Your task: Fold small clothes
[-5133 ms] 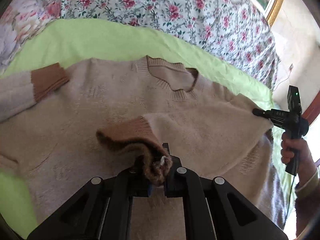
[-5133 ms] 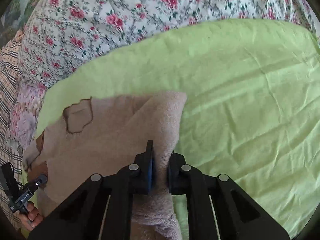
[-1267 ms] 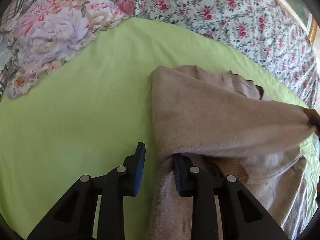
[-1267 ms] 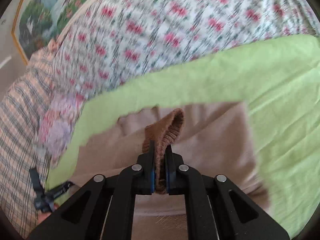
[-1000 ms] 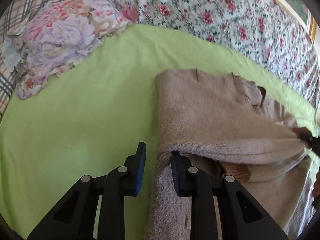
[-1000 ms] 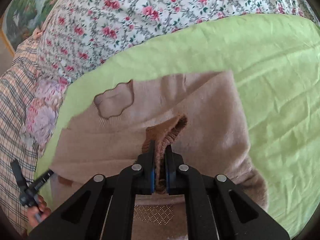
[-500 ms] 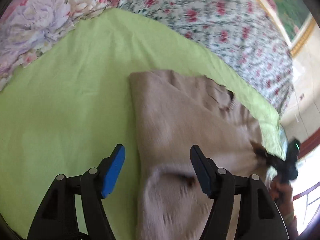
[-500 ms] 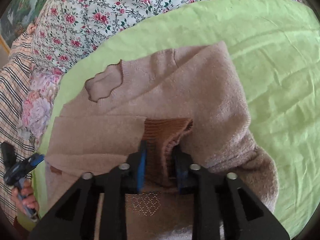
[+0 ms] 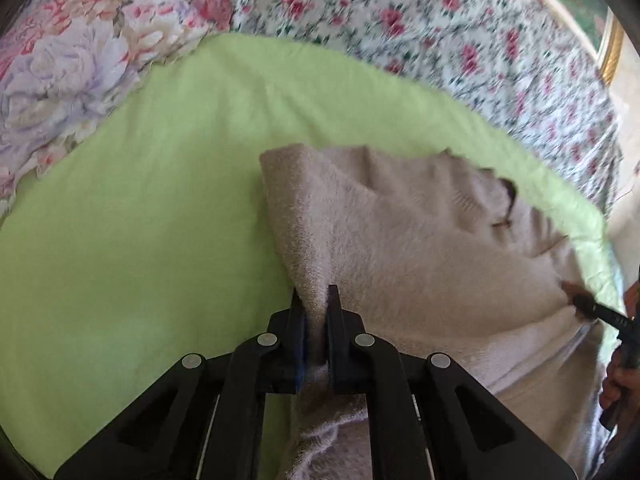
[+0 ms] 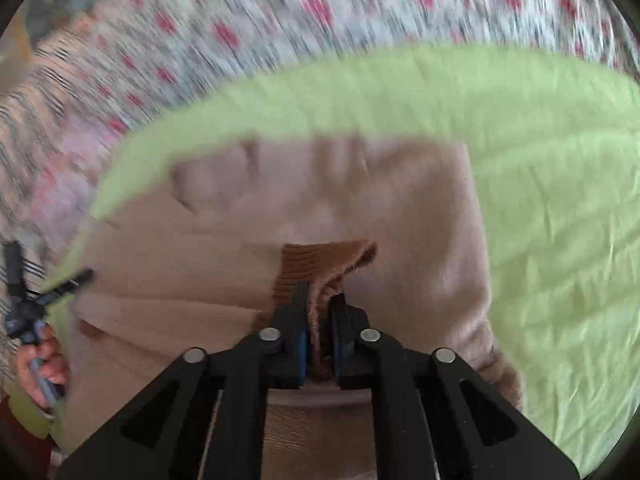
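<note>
A beige knit sweater (image 9: 420,240) lies on the green sheet (image 9: 140,220) with both sleeves folded across its body. My left gripper (image 9: 316,300) is shut on the sweater's folded left edge. In the right wrist view the sweater (image 10: 320,200) fills the middle, blurred by motion. My right gripper (image 10: 320,300) is shut on the brown ribbed sleeve cuff (image 10: 320,260), which rests on the sweater's front. The right gripper also shows at the far right of the left wrist view (image 9: 580,300), and the left gripper at the left of the right wrist view (image 10: 84,276).
A floral bedcover (image 9: 440,28) lies beyond the green sheet. A pillow with large purple flowers (image 9: 68,64) sits at the far left. A gold picture frame (image 9: 608,44) is on the wall at the upper right. The green sheet (image 10: 560,200) extends right of the sweater.
My left gripper, open half a second ago, has shut on the sweater's left edge. My right gripper has closed tighter on the cuff and is moving, which blurs its view.
</note>
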